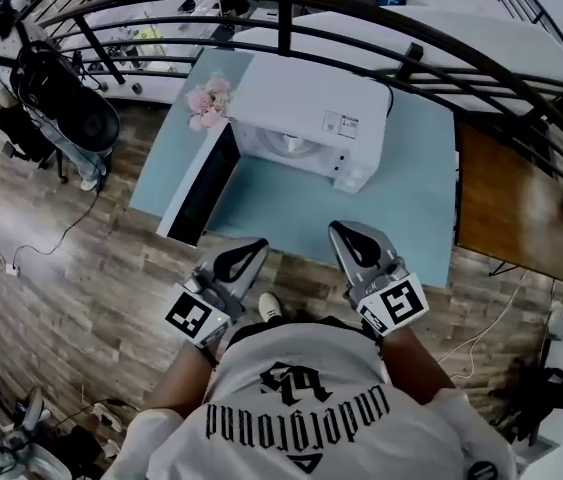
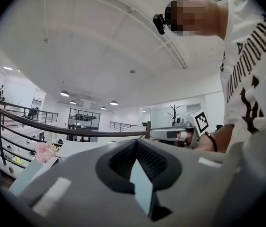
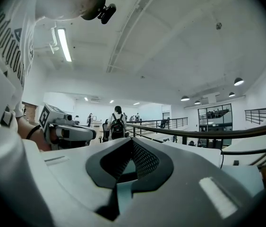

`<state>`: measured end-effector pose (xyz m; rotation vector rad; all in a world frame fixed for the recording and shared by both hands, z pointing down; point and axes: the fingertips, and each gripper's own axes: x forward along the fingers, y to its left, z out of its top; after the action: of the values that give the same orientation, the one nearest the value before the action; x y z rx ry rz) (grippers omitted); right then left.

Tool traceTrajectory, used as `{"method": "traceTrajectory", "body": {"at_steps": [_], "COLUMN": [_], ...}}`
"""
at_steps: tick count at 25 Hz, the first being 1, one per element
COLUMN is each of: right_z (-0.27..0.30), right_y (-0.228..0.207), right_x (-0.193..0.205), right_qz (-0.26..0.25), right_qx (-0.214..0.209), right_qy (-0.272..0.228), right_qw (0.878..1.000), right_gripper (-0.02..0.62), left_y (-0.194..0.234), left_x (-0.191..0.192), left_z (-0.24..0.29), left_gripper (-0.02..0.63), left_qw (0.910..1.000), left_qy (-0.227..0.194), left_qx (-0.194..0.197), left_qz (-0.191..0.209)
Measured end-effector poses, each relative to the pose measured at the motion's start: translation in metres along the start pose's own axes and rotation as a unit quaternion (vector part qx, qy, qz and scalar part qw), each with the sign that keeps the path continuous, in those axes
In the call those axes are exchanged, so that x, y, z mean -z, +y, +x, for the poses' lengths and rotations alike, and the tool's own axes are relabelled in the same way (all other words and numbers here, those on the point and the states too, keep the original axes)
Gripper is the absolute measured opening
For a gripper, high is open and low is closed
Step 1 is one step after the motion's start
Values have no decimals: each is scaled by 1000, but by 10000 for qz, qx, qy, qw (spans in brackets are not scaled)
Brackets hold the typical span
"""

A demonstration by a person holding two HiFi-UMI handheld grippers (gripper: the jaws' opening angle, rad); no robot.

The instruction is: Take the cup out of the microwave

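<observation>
"How far along is this? Is the cup out?"

"Not yet. The door (image 1: 199,183) of the microwave (image 1: 311,103) is already open, standing ahead and to the left of the left hand-held gripper (image 1: 248,255), so that part is done. Inside the cavity, straight ahead of both grippers and well apart from them, is a pale round shape I take for the cup (image 1: 289,144). From here I can't rule out that it's the turntable."

"Anything in the grippers?"

"Nothing. The left hand-held gripper has its jaws together, with only a sliver of the background showing between them. The right hand-held gripper (image 1: 349,236) is the same, closed up and empty. Both are held low by the person's body, about at the front edge of the tabletop (image 1: 291,208), tips pointing toward the microwave."

"So what's left?"

"Nearly all of it, I'd say. One gripper has to open, reach forward into the cavity, close on the cup and bring it out. The right one looks better placed, since the open door is on the left one's side. The pink flowers (image 1: 208,101) are beyond the door, beside the microwave, and shouldn't get in the way."
</observation>
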<state>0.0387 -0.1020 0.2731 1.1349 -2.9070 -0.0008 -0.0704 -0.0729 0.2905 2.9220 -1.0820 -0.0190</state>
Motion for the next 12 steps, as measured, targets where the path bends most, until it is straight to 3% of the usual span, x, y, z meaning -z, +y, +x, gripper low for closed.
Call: {"method": "traceTrajectory", "body": {"at_steps": [12], "right_z": [69], "right_y": [-19], "right_x": [24], "right_qz": [-3], "right_qx": [128], "right_qy": [239], "right_qw": [9996], "right_gripper": [3], "left_y": [76], "left_x": [10], "left_z": [1], "left_gripper": [51], "left_qw": [10000], "left_qy": [32], "left_qx": [-18], "left_qz": [3]}}
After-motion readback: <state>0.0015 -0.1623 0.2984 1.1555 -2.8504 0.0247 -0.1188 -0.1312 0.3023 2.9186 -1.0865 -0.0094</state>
